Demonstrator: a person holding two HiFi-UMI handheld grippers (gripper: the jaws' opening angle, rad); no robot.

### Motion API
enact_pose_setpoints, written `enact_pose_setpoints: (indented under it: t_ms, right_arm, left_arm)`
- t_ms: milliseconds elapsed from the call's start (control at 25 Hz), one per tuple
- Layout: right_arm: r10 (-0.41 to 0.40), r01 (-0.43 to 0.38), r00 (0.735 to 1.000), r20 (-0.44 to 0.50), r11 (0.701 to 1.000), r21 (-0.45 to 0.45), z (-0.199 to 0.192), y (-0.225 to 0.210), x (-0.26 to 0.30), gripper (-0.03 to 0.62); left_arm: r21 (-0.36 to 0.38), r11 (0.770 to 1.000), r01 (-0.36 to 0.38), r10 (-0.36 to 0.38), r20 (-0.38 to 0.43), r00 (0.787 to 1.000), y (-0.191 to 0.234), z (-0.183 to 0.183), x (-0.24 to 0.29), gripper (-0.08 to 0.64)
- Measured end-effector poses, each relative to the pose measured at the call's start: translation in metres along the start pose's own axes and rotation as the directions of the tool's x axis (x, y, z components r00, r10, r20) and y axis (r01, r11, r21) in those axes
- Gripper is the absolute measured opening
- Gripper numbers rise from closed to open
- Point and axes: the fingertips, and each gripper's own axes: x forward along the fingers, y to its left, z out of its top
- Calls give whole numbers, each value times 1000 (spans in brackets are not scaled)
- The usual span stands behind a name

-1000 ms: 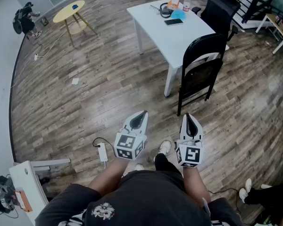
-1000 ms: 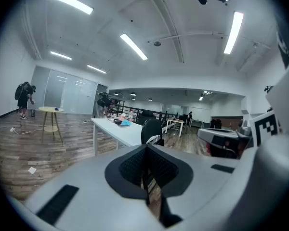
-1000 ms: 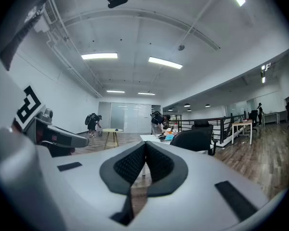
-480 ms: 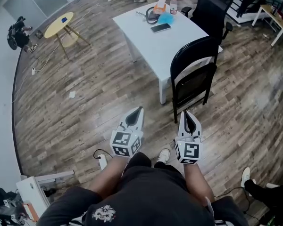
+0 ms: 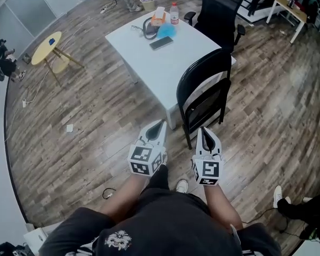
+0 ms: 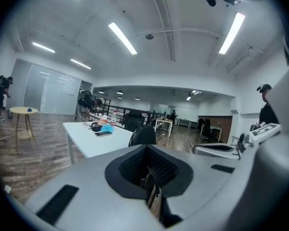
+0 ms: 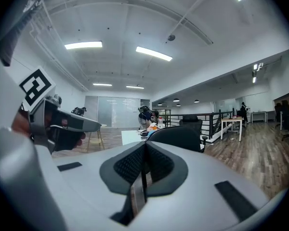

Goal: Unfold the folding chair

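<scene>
Now my two claws are clenched empty at lower centre: left gripper, right gripper, each with one square-marker cube. One black chair stands mid-frame, just past them, beside one white table; one office chair upper right.

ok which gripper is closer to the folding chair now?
Right. The right gripper points straight at the folding chair, just in front of its lower frame. The left gripper is off to the chair's left, by the white table leg.
</scene>
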Motion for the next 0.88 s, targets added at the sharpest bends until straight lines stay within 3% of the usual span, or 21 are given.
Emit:
enact_pose_setpoints:
  t_ms: [360, 680, 880]
  right_arm:
    - [-137, 138, 989, -57, 990, 16, 3, -33, 87, 15]
    - [-282, 286, 952, -121, 958, 12, -13, -64, 128, 15]
    - [-317, 321, 935, -158, 947, 0, -28, -88, 143, 15]
  left_arm:
    - [40, 985, 167, -165, -53, 985, 29, 30, 100, 5]
    - [76, 968, 238, -229, -113, 967, 57, 40, 164, 6]
    - [114, 963, 243, -221, -178, 959, 58, 41, 204, 6]
